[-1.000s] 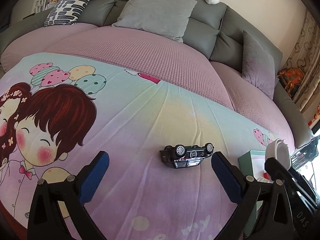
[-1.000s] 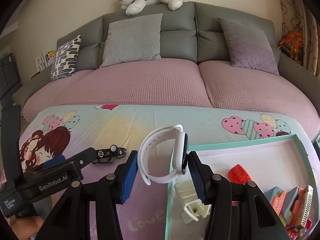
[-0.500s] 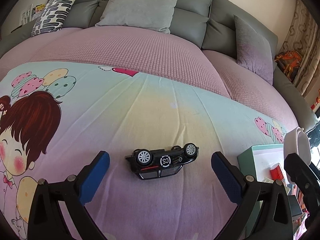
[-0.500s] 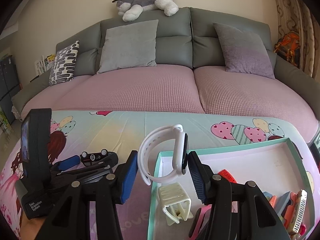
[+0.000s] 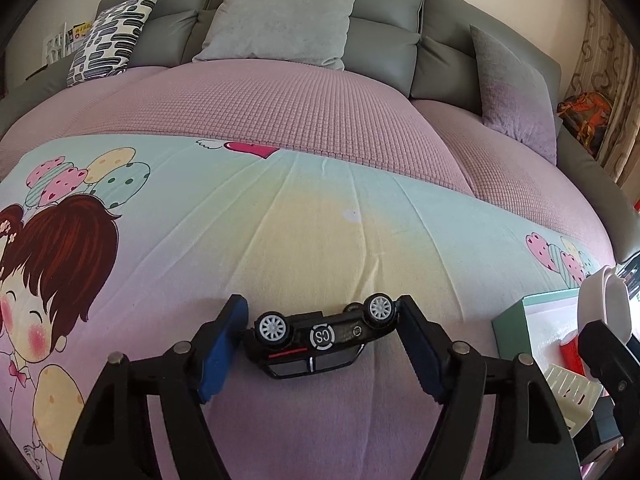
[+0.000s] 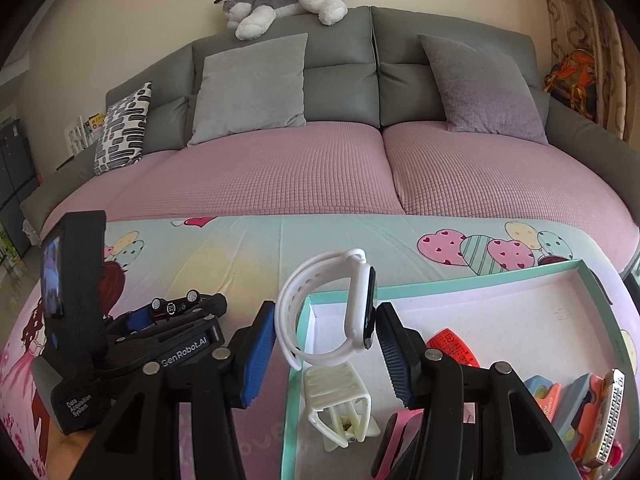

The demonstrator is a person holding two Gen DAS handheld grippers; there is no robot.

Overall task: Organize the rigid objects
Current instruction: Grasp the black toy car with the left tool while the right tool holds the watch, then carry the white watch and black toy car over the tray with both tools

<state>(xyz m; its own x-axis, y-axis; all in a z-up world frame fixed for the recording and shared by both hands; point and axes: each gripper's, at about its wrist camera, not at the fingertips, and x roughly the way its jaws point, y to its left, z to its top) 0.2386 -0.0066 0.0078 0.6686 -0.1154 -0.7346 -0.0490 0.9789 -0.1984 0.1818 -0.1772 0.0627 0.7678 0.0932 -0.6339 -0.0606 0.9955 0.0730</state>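
Note:
A black toy car [image 5: 316, 336] lies upside down on the cartoon-print sheet, wheels up. My left gripper [image 5: 318, 322] has closed around it, one pad at each end; the right pad touches the car's end. The car also shows small in the right wrist view [image 6: 174, 305], between the left gripper's fingers. My right gripper [image 6: 324, 344] is shut on a white smartwatch [image 6: 352, 312] and holds it above the near left corner of a teal-rimmed box [image 6: 440, 282].
The box holds a cream hair claw [image 6: 338, 400], a red item [image 6: 452, 346], a harmonica [image 6: 610, 416] and other small things. Behind the sheet lies a pink sofa bed with grey cushions [image 6: 250, 88] and a plush dog [image 6: 280, 2].
My left gripper moved forward over the car and its jaws closed in on it from wide open. My right gripper with the watch shifted slightly over the box corner.

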